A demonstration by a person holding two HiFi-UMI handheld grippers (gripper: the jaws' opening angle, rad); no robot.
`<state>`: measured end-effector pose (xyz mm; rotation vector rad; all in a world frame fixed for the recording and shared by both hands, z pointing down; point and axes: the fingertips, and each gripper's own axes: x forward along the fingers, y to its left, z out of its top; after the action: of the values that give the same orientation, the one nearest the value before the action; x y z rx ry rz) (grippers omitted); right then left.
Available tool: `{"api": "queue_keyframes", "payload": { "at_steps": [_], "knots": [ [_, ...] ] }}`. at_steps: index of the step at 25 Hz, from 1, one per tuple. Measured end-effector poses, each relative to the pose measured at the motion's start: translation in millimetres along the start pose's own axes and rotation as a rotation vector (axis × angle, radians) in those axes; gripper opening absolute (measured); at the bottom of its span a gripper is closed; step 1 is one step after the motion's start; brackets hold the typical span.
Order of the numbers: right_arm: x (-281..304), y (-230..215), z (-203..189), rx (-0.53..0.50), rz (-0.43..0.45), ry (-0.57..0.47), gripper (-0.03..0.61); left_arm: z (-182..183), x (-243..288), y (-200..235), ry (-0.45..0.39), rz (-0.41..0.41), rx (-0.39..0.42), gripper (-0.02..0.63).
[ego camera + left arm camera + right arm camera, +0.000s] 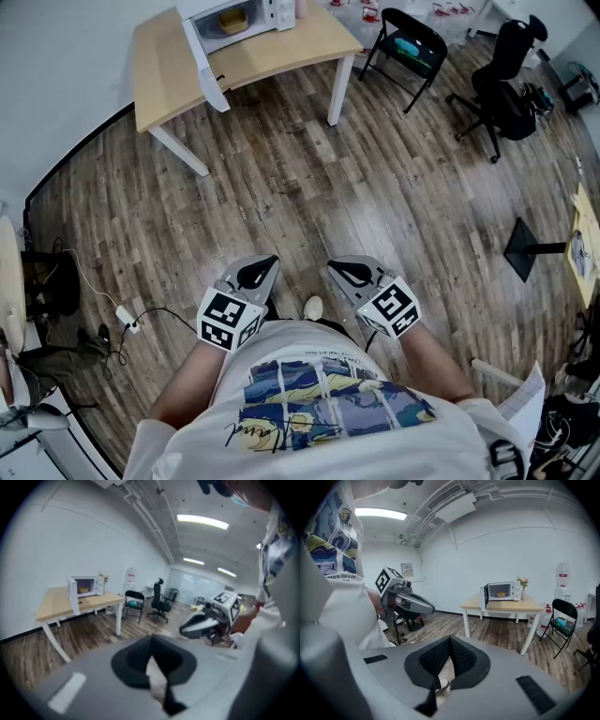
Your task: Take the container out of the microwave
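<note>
A white microwave (246,19) stands with its door (204,64) swung open on a light wooden table (169,70) at the far side of the room. Inside it sits a yellowish container (232,21), also seen small as the container (501,593) in the right gripper view and the container (84,590) in the left one. My left gripper (266,264) and right gripper (336,271) are held close to my body, far from the table and pointing toward it. Both are shut with nothing between their pads. My left gripper (151,643) and right gripper (450,640) each show pads meeting.
A black folding chair (408,45) and a black office chair (504,82) stand right of the table. A black stand base (528,248) sits on the wooden floor at right. Cables and a power adapter (127,319) lie at left.
</note>
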<state>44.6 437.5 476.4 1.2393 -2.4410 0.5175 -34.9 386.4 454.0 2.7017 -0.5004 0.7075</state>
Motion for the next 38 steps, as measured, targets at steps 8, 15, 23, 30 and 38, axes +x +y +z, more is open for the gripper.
{"api": "queue_keyframes", "payload": {
  "at_steps": [8,15,23,30,38],
  "knots": [
    [71.1,-54.3,32.5,-0.007,-0.045,0.019,0.005,28.5,32.6,90.7,-0.027,-0.053,-0.009,0.008],
    [156.9,-110.0,97.0,-0.037,-0.098,0.093,0.005,94.8,52.7,203.1,-0.077,-0.162,-0.013,0.008],
    [239.9,-173.3,171.6,-0.132,-0.150,0.114,0.006,137.4,53.3,311.5,-0.115,-0.155,0.047,0.008],
    [298.6,-244.8,218.6,-0.204,-0.124,0.136,0.009,162.8,51.1,390.9,-0.176,-0.046,-0.004,0.009],
    [379.9,-373.8,258.8,-0.357,-0.043,0.197,0.023,211.1,72.3,463.6,-0.214,0.116,-0.048,0.012]
  ]
}}
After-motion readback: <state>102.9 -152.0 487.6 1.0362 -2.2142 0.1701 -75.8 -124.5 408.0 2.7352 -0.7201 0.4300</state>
